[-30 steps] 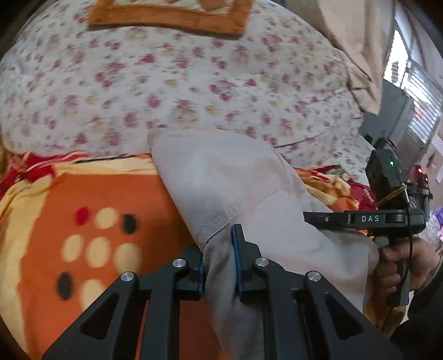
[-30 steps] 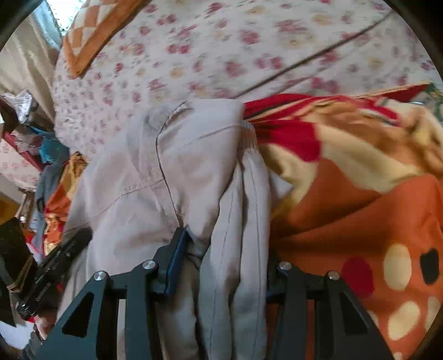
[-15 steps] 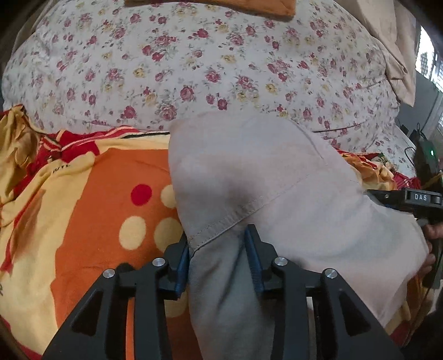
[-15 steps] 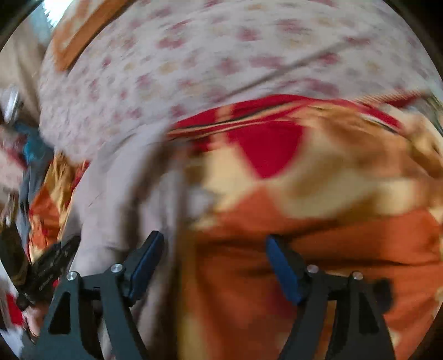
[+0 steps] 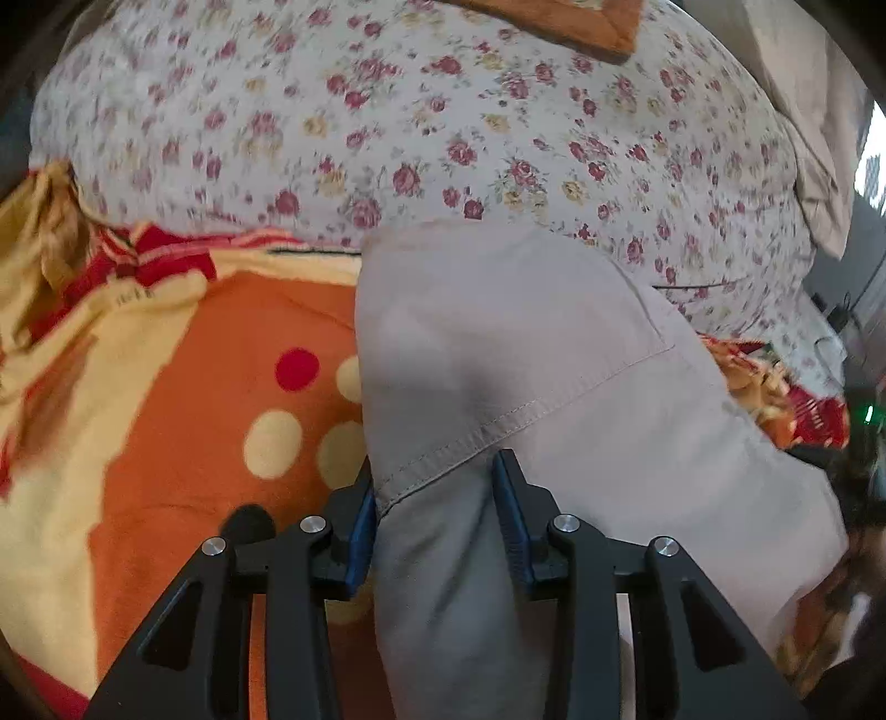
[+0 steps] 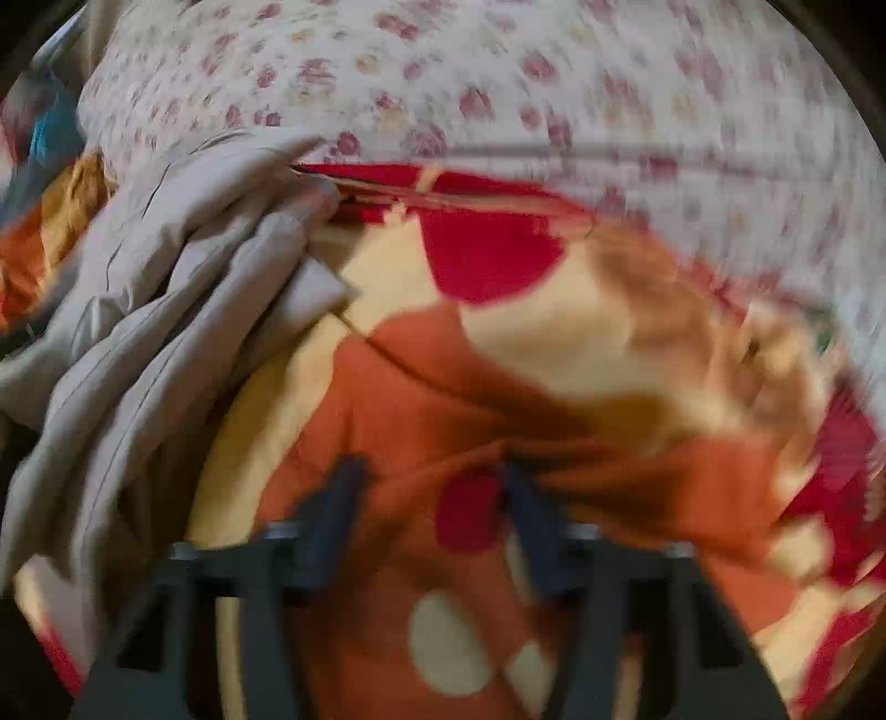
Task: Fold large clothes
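Note:
A folded beige garment (image 5: 531,354) lies on an orange, yellow and red blanket (image 5: 183,421). My left gripper (image 5: 434,487) is open, its fingers apart on either side of the garment's near hemmed edge, which lies loosely between them. In the right wrist view, which is blurred, the same garment (image 6: 166,310) lies bunched at the left. My right gripper (image 6: 432,498) is open and empty above the blanket (image 6: 498,376), to the right of the garment.
A white sheet with red flowers (image 5: 443,122) covers the bed beyond the blanket. An orange-bordered pillow (image 5: 570,22) lies at the far edge. Beige cloth (image 5: 819,138) hangs at the right. Clutter (image 6: 39,138) sits at the left of the right wrist view.
My left gripper opened wider around the garment's edge. My right gripper let go of the garment and swung right over the blanket.

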`<state>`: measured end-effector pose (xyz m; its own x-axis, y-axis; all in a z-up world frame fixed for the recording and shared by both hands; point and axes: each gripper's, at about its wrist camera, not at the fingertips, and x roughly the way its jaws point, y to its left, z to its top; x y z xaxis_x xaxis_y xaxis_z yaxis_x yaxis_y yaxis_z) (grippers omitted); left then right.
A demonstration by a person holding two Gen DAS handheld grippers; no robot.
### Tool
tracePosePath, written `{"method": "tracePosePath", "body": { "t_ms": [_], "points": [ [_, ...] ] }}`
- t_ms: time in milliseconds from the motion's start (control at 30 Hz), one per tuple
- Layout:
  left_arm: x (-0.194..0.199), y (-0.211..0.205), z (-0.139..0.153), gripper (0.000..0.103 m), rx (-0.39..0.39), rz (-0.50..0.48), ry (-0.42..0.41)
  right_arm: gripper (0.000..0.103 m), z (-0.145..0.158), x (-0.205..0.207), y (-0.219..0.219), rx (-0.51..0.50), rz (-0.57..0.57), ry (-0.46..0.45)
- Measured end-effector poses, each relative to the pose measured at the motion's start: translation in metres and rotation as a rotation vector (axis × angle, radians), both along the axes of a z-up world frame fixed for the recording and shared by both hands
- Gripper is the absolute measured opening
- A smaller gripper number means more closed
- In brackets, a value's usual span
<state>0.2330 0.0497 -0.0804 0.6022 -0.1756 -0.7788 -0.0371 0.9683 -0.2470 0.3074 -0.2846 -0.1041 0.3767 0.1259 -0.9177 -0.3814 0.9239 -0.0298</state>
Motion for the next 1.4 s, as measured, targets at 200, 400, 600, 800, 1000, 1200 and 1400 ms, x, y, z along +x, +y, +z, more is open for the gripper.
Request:
{"method": "tracePosePath", "body": {
  "t_ms": [200, 400, 600, 800, 1000, 1200, 1400],
  "points": [
    [-0.007, 0.007, 0.016, 0.03, 0.029, 0.051, -0.073, 0.002, 0.017, 0.015, -0.084, -0.209, -0.362, -0.098],
    [-0.01, 0.018, 0.029, 0.03, -0.028, 0.083, -0.143, 0.0, 0.006, 0.015, -0.104, -0.279, -0.4, -0.061],
    [-0.005, -0.007, 0.014, 0.034, 0.011, 0.008, -0.054, 0.0, 0.049, -0.005, -0.116, -0.138, -0.508, -0.187],
    [-0.04, 0.001, 0.04, 0.034, -0.034, 0.021, -0.133, 0.001, 0.124, -0.058, -0.042, 0.229, -0.283, -0.352],
    [-0.061, 0.005, 0.042, 0.034, -0.051, 0.031, -0.128, 0.001, 0.116, -0.111, 0.103, 0.311, 0.136, -0.289],
    [-0.06, -0.031, -0.001, 0.034, 0.011, -0.089, 0.073, 0.0, 0.034, -0.086, 0.106, 0.063, 0.049, -0.079],
    [-0.061, -0.043, -0.002, 0.052, 0.051, -0.077, 0.045, 0.002, 0.021, -0.092, 0.097, 0.142, 0.018, -0.132]
  ]
}}
